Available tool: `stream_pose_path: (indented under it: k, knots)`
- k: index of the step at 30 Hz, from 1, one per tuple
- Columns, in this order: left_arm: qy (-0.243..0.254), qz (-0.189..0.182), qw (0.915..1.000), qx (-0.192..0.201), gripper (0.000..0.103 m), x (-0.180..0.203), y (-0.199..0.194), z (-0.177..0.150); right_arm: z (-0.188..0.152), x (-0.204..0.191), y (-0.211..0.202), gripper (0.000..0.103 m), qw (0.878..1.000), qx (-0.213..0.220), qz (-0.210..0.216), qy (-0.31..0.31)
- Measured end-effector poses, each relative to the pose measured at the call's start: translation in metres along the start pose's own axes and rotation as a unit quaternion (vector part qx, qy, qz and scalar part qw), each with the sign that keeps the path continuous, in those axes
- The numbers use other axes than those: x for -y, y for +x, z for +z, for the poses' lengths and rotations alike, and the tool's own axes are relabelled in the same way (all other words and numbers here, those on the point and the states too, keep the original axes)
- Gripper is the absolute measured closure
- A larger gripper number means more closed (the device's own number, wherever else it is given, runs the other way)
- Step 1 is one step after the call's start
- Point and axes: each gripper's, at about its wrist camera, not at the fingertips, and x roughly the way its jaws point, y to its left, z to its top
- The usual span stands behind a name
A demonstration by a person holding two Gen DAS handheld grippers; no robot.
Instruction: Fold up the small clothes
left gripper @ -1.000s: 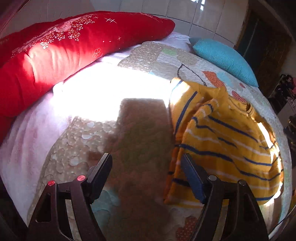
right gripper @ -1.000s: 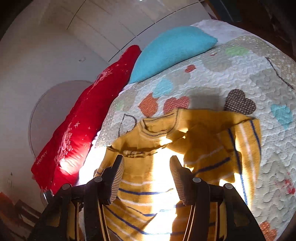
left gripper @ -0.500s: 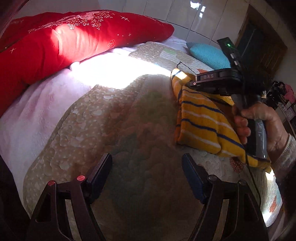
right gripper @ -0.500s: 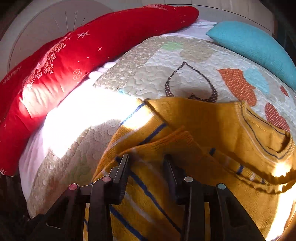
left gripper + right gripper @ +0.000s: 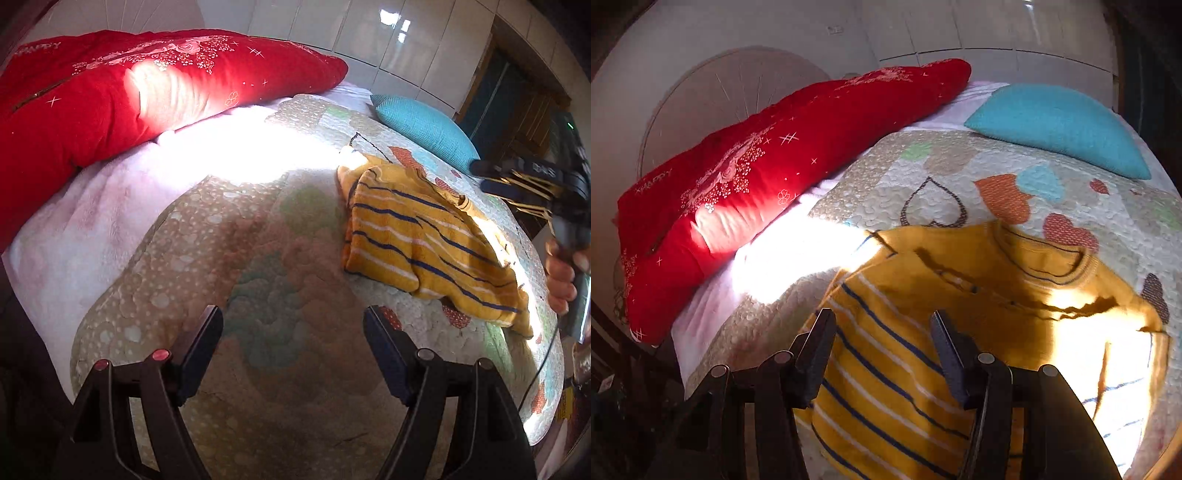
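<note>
On the quilted bedspread (image 5: 258, 288) lies the small yellow striped sweater (image 5: 417, 240), partly folded, with a sleeve or side panel turned in over the body and its neckline (image 5: 1045, 258) toward the turquoise pillow (image 5: 1056, 125). A long red pillow (image 5: 147, 99) runs along the far side, and a hard patch of sunlight cuts across both quilt and knit.

From where I stand, the left gripper (image 5: 293, 350) hangs over bare quilt with its jaws spread wide and nothing between them; the sweater sits off to its right and a little ahead, well apart from it. The right gripper (image 5: 882, 350) is the nearer one by far. It hovers directly above the striped lower part of the garment, jaws parted and holding no cloth, though whether the tips touch the knit I cannot tell. In the left view you can see the person's right hand (image 5: 561, 273) on its handle at the sweater's far edge.

The sweater's long axis runs from hem near the right gripper up to the collar (roughly straight along that gripper's line of sight). I'd judge the next fold to be hem toward neckline, which the right gripper could start alone. The left would have to cross rightward to catch the other hem corner, or the knit will likely drag askew.
</note>
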Motion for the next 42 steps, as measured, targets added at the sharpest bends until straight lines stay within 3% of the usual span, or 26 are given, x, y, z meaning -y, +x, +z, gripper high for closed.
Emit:
stream_pose_path:
  k: [3,7,10,14,15,16,18,20,25,28,29,36,42]
  knots:
    - [0.005,-0.002,1.0000,-0.007,0.025,0.011,-0.001,-0.004,-0.037,0.069,-0.066,0.038,0.997,0.022,-0.052,0.046]
    - [0.027,0.008,0.9996,-0.009,0.025,0.037,0.004,-0.006,-0.095,0.154,-0.117,0.037,0.986,0.020,-0.101,0.132]
    - [0.050,0.006,0.9985,-0.020,0.025,0.061,0.009,-0.008,-0.135,0.182,-0.125,0.037,0.982,0.011,-0.086,0.168]
    - [0.082,0.010,0.9963,-0.024,0.025,0.087,0.009,-0.012,-0.174,0.183,-0.103,0.039,0.982,-0.002,-0.042,0.186]
    - [0.090,0.014,0.9956,-0.024,0.025,0.093,0.008,-0.014,-0.181,0.178,-0.095,0.057,0.982,-0.005,-0.029,0.185]
    - [0.097,0.018,0.9949,-0.024,0.025,0.097,0.008,-0.014,-0.184,0.175,-0.088,0.085,0.983,-0.009,-0.016,0.182]
    - [0.106,0.025,0.9937,-0.025,0.025,0.103,0.008,-0.013,-0.186,0.172,-0.085,0.093,0.985,-0.007,-0.006,0.175]
    - [0.111,0.032,0.9931,-0.022,0.025,0.107,0.007,-0.011,-0.184,0.176,-0.099,0.095,0.983,0.015,0.001,0.182]
    - [0.108,0.040,0.9932,-0.017,0.025,0.105,0.007,-0.008,-0.187,0.196,-0.144,0.099,0.980,0.038,-0.078,0.180]
    - [0.102,0.031,0.9937,-0.035,0.025,0.106,0.016,-0.010,-0.196,0.206,-0.140,0.102,0.974,0.002,-0.146,0.175]
    - [0.102,0.027,0.9936,-0.039,0.025,0.107,0.017,-0.011,-0.199,0.212,-0.136,0.102,0.973,-0.010,-0.149,0.177]
    - [0.111,0.033,0.9928,-0.029,0.025,0.106,0.014,-0.011,-0.185,0.202,-0.170,0.101,0.972,0.063,-0.134,0.183]
    - [0.106,0.032,0.9932,-0.037,0.025,0.103,0.019,-0.015,-0.155,0.156,-0.139,0.094,0.984,0.069,-0.078,0.145]
